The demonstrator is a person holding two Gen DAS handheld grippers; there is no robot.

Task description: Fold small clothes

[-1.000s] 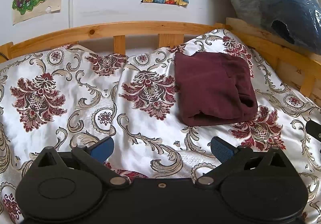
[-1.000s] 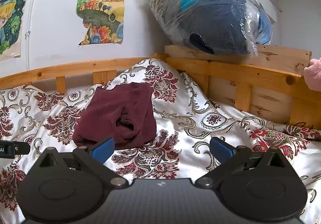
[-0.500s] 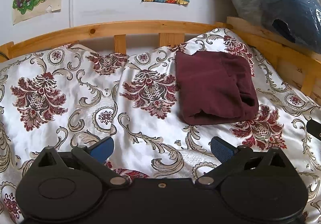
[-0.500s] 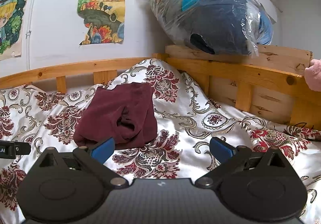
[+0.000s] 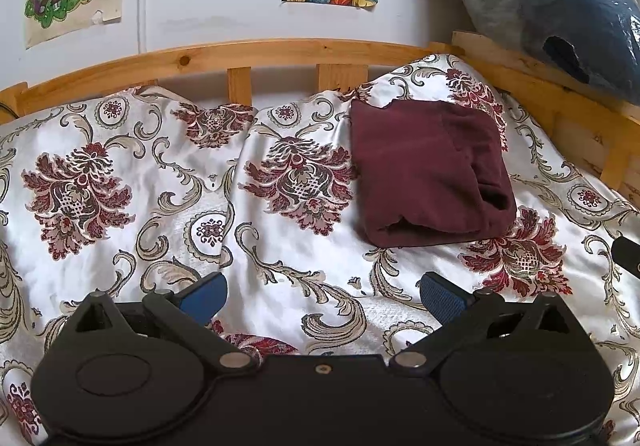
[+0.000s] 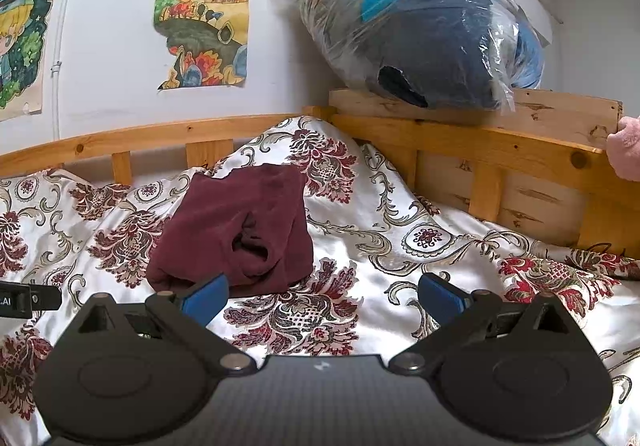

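Left gripper (image 5: 322,296) hovers low over the bed with its blue-padded jaws spread wide and nothing between them; right gripper (image 6: 322,294) does the same, jaws wide and empty. Beneath both lies a shiny white bedspread (image 5: 132,166) patterned with dark red flowers and gold scrolls. On it, ahead of the left gripper and off to its right, rests a maroon garment (image 5: 430,170) — already folded into a compact, roughly square bundle, its open edge facing the cameras; from the right wrist it sits ahead and to the left (image 6: 236,224), close to that gripper's left finger but apparently not touched. Beyond runs a wooden bed rail (image 5: 260,54), a wall with colourful drawings (image 6: 202,26), and a plastic-wrapped bundle of bedding (image 6: 424,34) on the corner of the frame. The fold looks finished, a judgement only; the next move likely calls for either a final tidy of the loose edge or reaching for another garment — none is in view.
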